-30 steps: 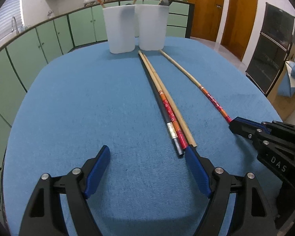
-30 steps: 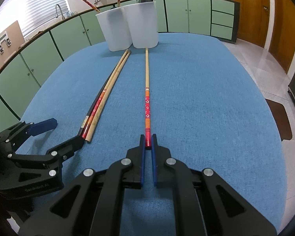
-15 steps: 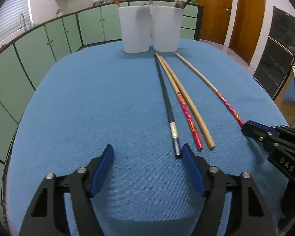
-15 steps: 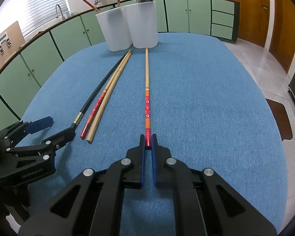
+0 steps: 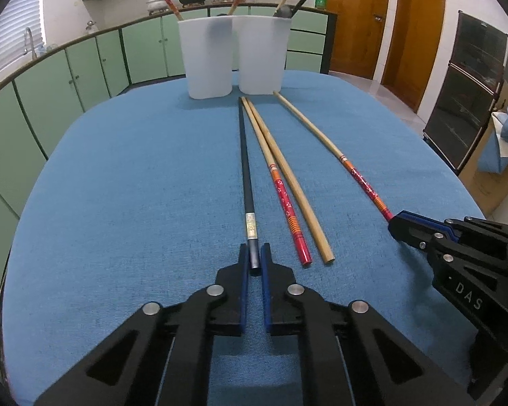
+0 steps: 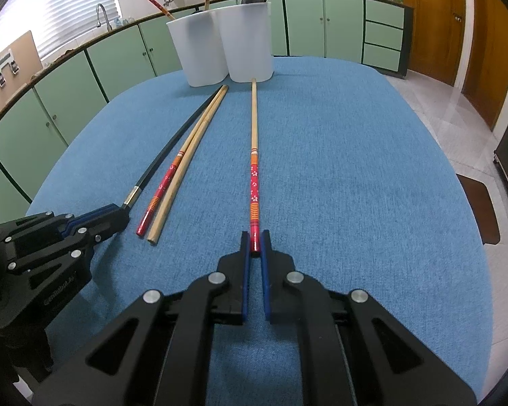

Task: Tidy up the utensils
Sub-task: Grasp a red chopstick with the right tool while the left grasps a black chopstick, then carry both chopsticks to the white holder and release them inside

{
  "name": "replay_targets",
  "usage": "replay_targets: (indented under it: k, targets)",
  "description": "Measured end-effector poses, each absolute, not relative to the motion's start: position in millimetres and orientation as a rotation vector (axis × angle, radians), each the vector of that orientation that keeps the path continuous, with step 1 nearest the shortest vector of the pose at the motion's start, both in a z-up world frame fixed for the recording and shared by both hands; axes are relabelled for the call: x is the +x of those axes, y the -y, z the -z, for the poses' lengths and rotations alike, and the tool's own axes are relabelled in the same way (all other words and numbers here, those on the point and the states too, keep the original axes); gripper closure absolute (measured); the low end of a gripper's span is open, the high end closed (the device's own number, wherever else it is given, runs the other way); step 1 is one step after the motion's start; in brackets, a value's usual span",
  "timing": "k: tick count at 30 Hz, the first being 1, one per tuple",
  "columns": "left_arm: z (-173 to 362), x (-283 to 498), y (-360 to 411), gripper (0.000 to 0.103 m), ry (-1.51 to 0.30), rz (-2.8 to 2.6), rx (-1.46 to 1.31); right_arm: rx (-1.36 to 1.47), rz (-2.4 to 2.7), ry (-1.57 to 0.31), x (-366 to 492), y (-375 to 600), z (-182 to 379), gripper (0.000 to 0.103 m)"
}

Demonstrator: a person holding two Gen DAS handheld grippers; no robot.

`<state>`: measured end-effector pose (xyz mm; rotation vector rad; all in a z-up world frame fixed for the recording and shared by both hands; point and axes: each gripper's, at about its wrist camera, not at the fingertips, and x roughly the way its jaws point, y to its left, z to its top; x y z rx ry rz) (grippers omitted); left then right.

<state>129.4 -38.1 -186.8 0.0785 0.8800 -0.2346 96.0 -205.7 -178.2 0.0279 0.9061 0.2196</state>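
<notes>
Several long chopsticks lie on the blue table [image 5: 118, 203]. My left gripper [image 5: 254, 253] is shut on the near end of the black chopstick [image 5: 244, 165], which also shows in the right wrist view [image 6: 166, 149]. My right gripper [image 6: 255, 242] is shut on the red end of a red-and-bamboo chopstick [image 6: 254, 155], which also shows in the left wrist view [image 5: 325, 142]. Between them lie a second red-ended chopstick [image 5: 281, 196] and a plain bamboo one [image 5: 294, 189]. Both held chopsticks still rest on the table.
Two white tubs [image 5: 208, 57] [image 5: 262, 54] stand side by side at the table's far edge and hold several upright utensils. Green cabinets [image 5: 84, 74] run behind; wooden doors [image 5: 413, 23] are at the right. The right gripper body [image 5: 464, 257] sits at the table's right edge.
My left gripper was open around the chopstick ends. It shifted onto the black chopstick, which parted from the others, and closed on its end. My right gripper stayed shut on its chopstick.
</notes>
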Motion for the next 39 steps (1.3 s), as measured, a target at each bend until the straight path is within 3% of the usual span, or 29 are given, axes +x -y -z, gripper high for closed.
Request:
replay_targets:
  k: [14, 39]
  targets:
    - [150, 117, 27, 0.096, -0.801, 0.237, 0.065, 0.028, -0.238, -0.833, 85, 209, 153, 0.098]
    - [19, 136, 2, 0.097, -0.486, 0.258, 0.024, 0.013, -0.322, -0.584, 110, 216, 8, 0.098]
